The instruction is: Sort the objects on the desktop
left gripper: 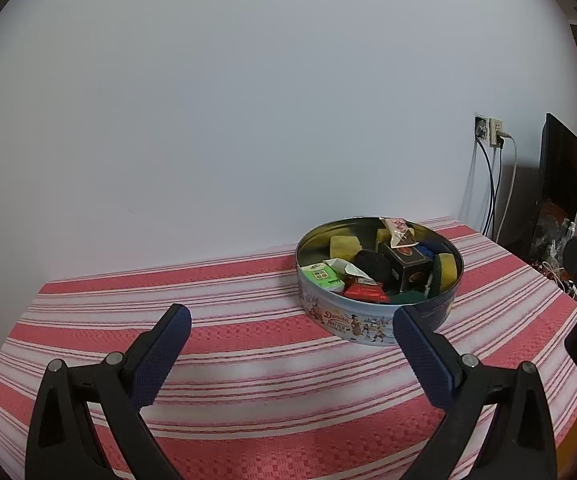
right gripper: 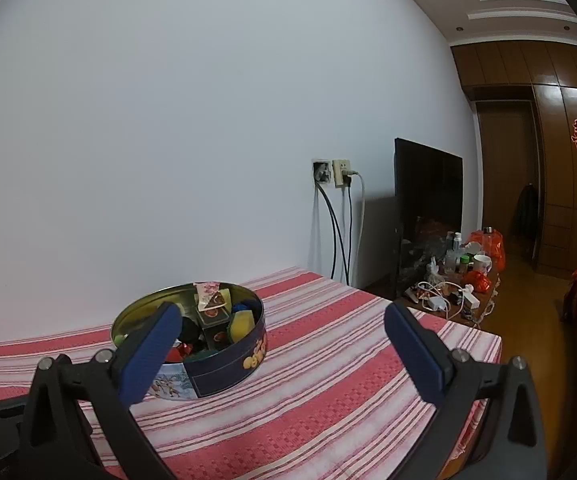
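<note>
I see a round cookie tin [left gripper: 380, 320] on the red-and-white striped tablecloth [left gripper: 248, 360], its side reading "Danish Butter Cookies". Inside it are yellow sponges [left gripper: 343, 246], a dark printed box [left gripper: 408, 266], a green-labelled packet [left gripper: 322, 276] and red wrappers [left gripper: 364, 292]. My left gripper [left gripper: 292, 320] and right gripper [right gripper: 280, 318] both hang spread wide and empty, short of the tin.

one cookie tin [left gripper: 376, 320], two yellow sponges [left gripper: 343, 246], one dark box [left gripper: 406, 266], one red packet [left gripper: 364, 292], two claws [left gripper: 291, 318]

This is a lived-in home. A striped tablecloth [right gripper: 328, 360] covers the table, beside a television [right gripper: 428, 200]. Wooden wardrobes [right gripper: 568, 160] line the far wall.
</note>
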### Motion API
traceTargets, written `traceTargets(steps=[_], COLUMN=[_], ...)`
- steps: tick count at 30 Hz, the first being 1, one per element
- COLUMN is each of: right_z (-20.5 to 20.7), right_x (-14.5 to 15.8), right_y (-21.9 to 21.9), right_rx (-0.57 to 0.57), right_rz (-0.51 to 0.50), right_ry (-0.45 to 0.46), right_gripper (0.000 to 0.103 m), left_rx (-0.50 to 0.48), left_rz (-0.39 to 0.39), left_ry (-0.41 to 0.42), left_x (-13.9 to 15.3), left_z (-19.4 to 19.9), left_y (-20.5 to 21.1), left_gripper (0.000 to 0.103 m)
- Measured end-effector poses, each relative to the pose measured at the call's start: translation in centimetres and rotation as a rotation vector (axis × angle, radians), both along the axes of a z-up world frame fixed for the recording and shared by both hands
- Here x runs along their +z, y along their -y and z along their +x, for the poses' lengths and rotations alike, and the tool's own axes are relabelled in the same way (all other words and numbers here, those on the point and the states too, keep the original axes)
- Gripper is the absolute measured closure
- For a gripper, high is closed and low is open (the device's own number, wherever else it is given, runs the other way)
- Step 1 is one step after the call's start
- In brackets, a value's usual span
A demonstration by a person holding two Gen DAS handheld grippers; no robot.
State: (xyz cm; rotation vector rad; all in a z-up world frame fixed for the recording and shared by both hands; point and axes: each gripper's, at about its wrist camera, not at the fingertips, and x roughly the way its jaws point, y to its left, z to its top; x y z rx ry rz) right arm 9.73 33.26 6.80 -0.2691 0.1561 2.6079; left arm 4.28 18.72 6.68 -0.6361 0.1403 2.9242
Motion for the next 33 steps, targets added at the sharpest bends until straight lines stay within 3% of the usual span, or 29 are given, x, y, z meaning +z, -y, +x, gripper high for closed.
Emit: traceTargets(steps=[26, 33], right_z=[-0.17, -0.55], right_x=[-0.33, -0.53], right_y=[0.45, 0.68], right_rx=[0.0, -0.002], right_rz=[0.001, 0.005], right_ry=[0.018, 0.037], right_gripper=[0.0, 0.0], left_rx=[0.019, 0.02], left_rz=[-0.028, -0.004], left_ry=[0.007, 0.025], left_x=[-0.61, -0.66], left_z=[-0.24, -0.6], left_y=[-0.38, 0.24], left_gripper=[0.001, 0.001])
